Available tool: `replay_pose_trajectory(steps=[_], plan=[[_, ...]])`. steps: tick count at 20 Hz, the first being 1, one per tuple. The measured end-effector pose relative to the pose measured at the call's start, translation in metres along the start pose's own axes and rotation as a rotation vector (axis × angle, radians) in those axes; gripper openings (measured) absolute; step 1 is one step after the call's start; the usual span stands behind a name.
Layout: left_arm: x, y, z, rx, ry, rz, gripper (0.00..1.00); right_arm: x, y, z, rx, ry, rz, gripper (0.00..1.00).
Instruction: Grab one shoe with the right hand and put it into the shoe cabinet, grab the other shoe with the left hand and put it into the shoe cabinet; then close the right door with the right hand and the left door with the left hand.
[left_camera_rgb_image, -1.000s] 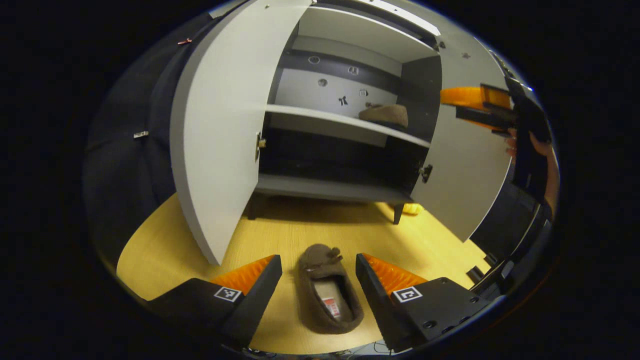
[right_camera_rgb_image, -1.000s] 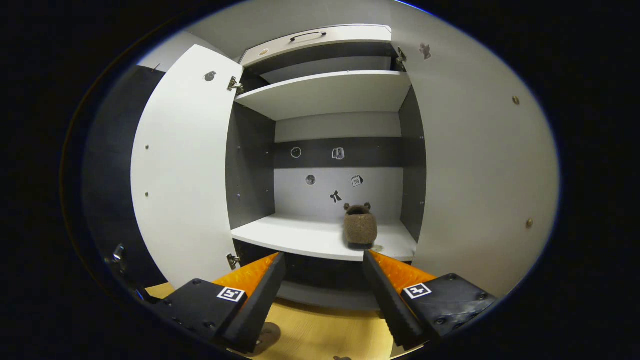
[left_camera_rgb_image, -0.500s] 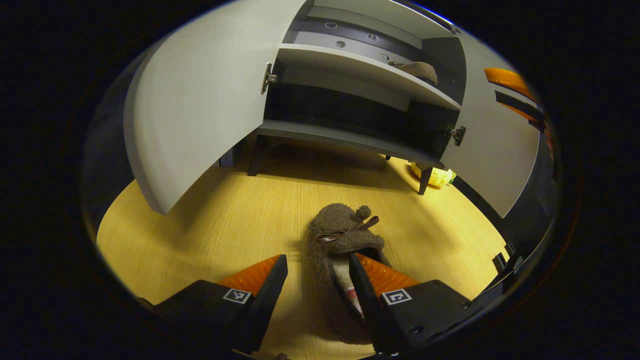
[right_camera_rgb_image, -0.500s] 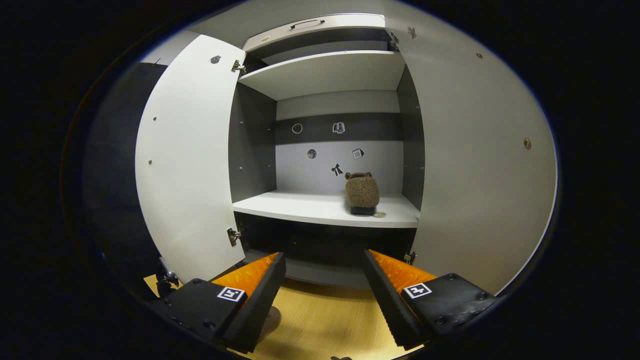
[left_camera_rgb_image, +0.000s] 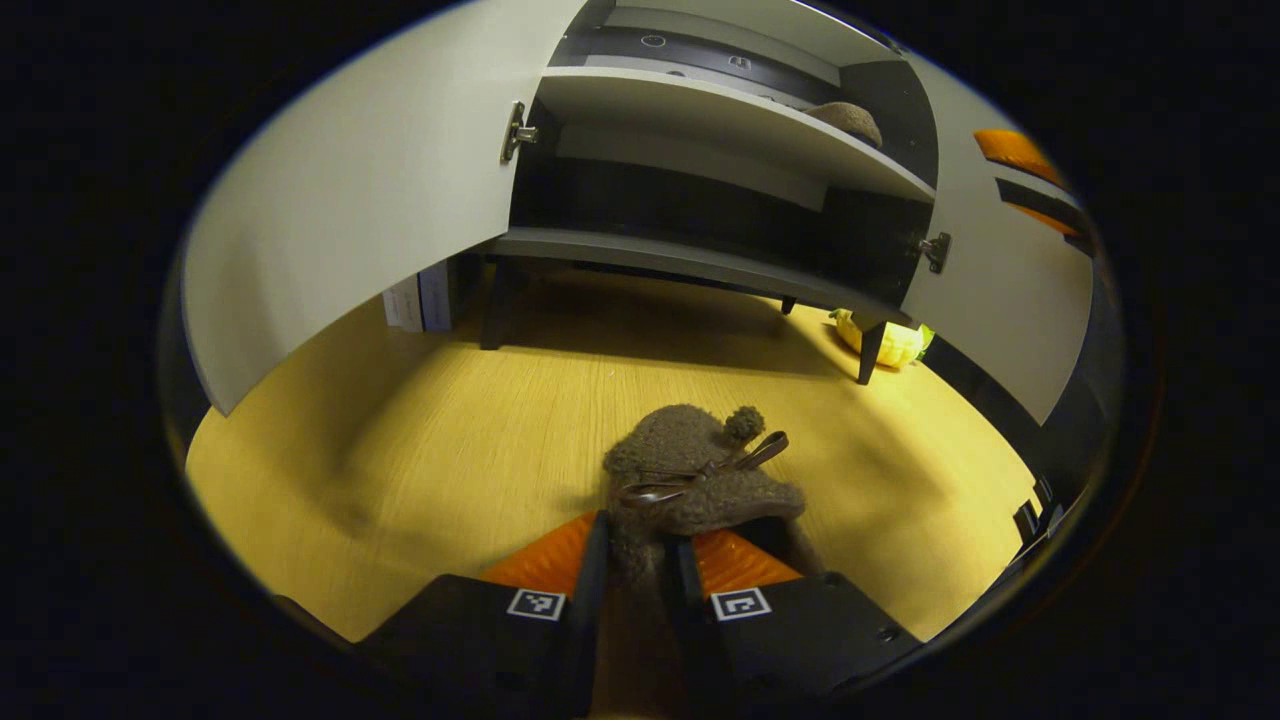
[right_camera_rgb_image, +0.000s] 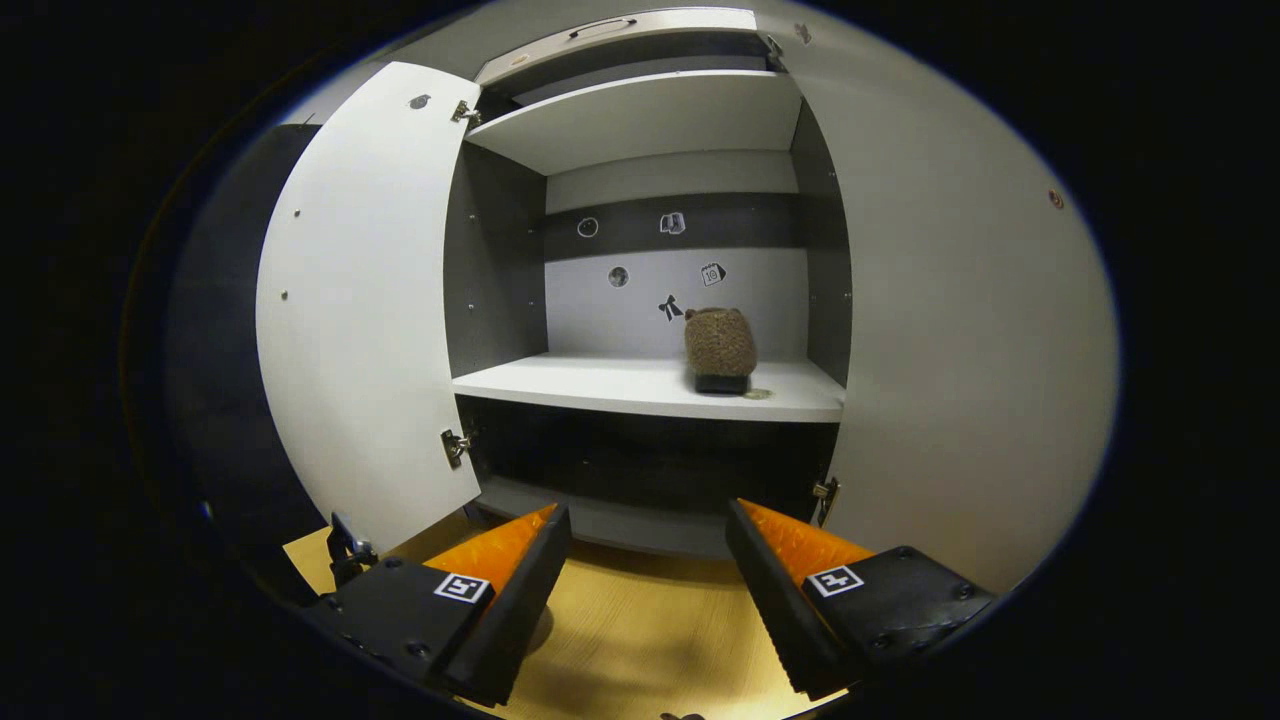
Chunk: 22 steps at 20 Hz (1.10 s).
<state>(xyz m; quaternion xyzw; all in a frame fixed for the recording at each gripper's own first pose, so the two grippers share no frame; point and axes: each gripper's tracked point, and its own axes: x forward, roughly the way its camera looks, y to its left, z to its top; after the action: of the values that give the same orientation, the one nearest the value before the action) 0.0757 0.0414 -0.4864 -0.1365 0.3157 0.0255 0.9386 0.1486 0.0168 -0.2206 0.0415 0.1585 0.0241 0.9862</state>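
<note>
A brown fuzzy slipper (left_camera_rgb_image: 700, 480) with a small bow lies on the wooden floor (left_camera_rgb_image: 420, 450). My left gripper (left_camera_rgb_image: 635, 560) is shut on its side wall, both fingers pressing the fabric. The other brown slipper (right_camera_rgb_image: 719, 345) stands on the middle shelf (right_camera_rgb_image: 640, 385) of the open shoe cabinet, at the right; the left gripper view catches it too (left_camera_rgb_image: 850, 120). My right gripper (right_camera_rgb_image: 648, 560) hangs open in front of the cabinet with nothing between its fingers. The left door (right_camera_rgb_image: 365, 310) and the right door (right_camera_rgb_image: 960, 330) both stand wide open.
A yellow object (left_camera_rgb_image: 885, 342) lies on the floor by the cabinet's right leg. A white box (left_camera_rgb_image: 420, 300) stands behind the left door near the cabinet's left leg. The lower shelf (left_camera_rgb_image: 680, 262) is dark and bare.
My left gripper dropped to the slipper on the floor and shut on its side. My right gripper drew back and sank a little, staying open.
</note>
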Motion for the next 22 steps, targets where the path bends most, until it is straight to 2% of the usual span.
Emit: replay_pose_trajectory(steps=[2,3,5,8,11,14,18,22], plan=[[0.001,0.008,0.006,-0.024,-0.016,0.034,0.25,0.001,0.001,-0.006,0.012,0.016,0.008,0.99],[0.000,0.008,0.005,-0.031,-0.014,0.028,0.10,0.001,0.002,-0.007,0.014,0.023,0.012,0.99],[-0.003,0.000,0.006,-0.028,-0.003,0.012,0.05,0.001,0.002,-0.007,0.006,0.032,0.018,0.99],[-0.022,-0.010,0.024,0.039,-0.020,0.010,0.05,-0.001,0.003,-0.002,-0.006,0.033,0.021,0.99],[-0.064,-0.030,0.070,0.070,-0.086,0.002,0.05,-0.005,0.009,-0.001,0.007,0.049,0.034,0.99],[-0.111,-0.049,0.129,0.081,-0.168,-0.009,0.05,-0.009,0.010,0.014,0.004,0.037,0.039,0.99],[-0.158,-0.056,0.224,0.090,-0.298,0.047,0.05,-0.015,0.012,0.036,0.041,0.012,0.045,0.99],[-0.171,-0.068,0.323,0.120,-0.438,0.051,0.05,-0.023,0.014,0.050,0.070,-0.005,0.075,0.99]])
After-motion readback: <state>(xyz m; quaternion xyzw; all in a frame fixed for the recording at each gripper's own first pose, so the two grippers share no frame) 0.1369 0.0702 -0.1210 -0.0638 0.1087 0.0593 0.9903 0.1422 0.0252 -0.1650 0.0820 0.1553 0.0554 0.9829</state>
